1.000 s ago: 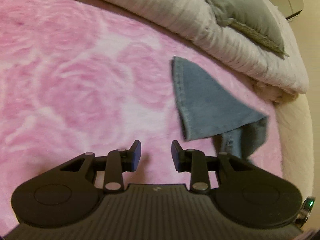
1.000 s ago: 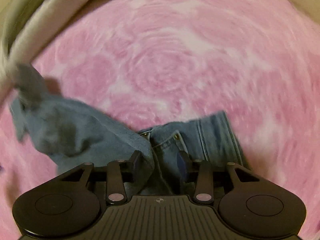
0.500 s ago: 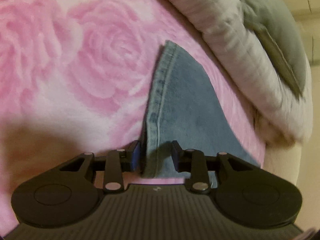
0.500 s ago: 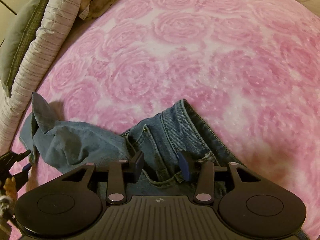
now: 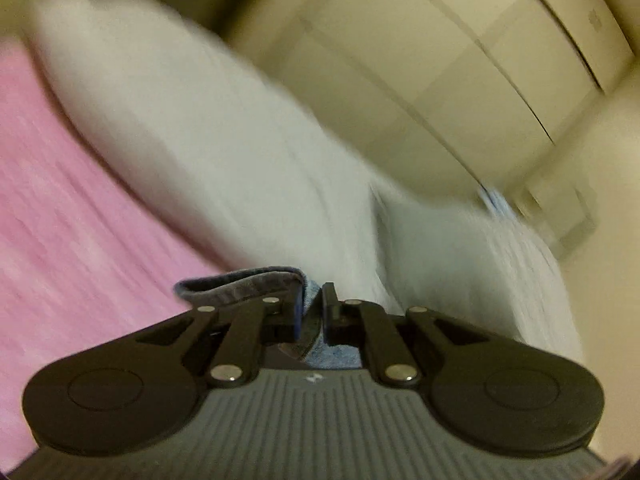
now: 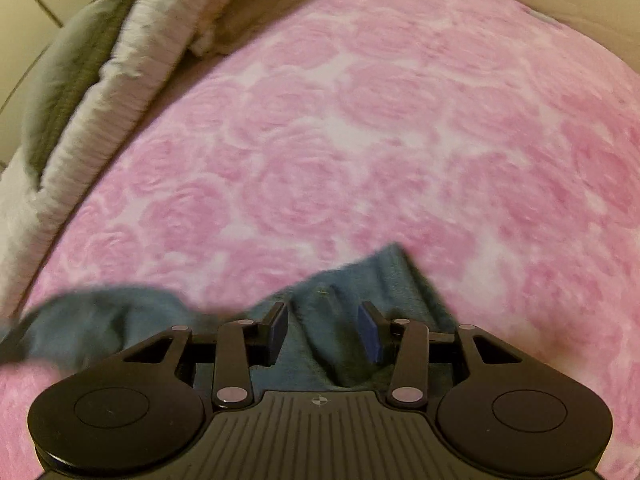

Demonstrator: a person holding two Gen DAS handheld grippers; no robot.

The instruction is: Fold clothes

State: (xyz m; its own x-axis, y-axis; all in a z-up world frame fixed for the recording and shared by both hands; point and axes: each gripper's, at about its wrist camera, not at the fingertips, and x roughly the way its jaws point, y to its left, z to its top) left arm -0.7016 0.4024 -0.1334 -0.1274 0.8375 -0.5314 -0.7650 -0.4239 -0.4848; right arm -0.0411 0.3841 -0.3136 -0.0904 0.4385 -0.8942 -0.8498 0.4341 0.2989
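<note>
The blue jeans [image 6: 352,292] lie on the pink rose-patterned blanket [image 6: 360,140]. My right gripper [image 6: 323,330] is open, its jaws standing apart over a raised fold of the denim. My left gripper [image 5: 311,312] is shut on the jeans' hem [image 5: 256,280], pinching the denim edge between the jaws and holding it lifted. The left wrist view is blurred by motion. A bunched leg of the jeans [image 6: 92,320] trails to the left in the right wrist view.
A white quilt [image 5: 200,140] and a grey-green pillow [image 6: 68,80] lie along the bed's edge. Beige wardrobe doors [image 5: 460,60] stand behind. The pink blanket [image 5: 60,220] spreads to the left in the left wrist view.
My left gripper closed on the jeans' hem and lifted it, swinging its view up toward the quilt and wardrobe. My right gripper stayed open over the waist area; the denim shifted under it.
</note>
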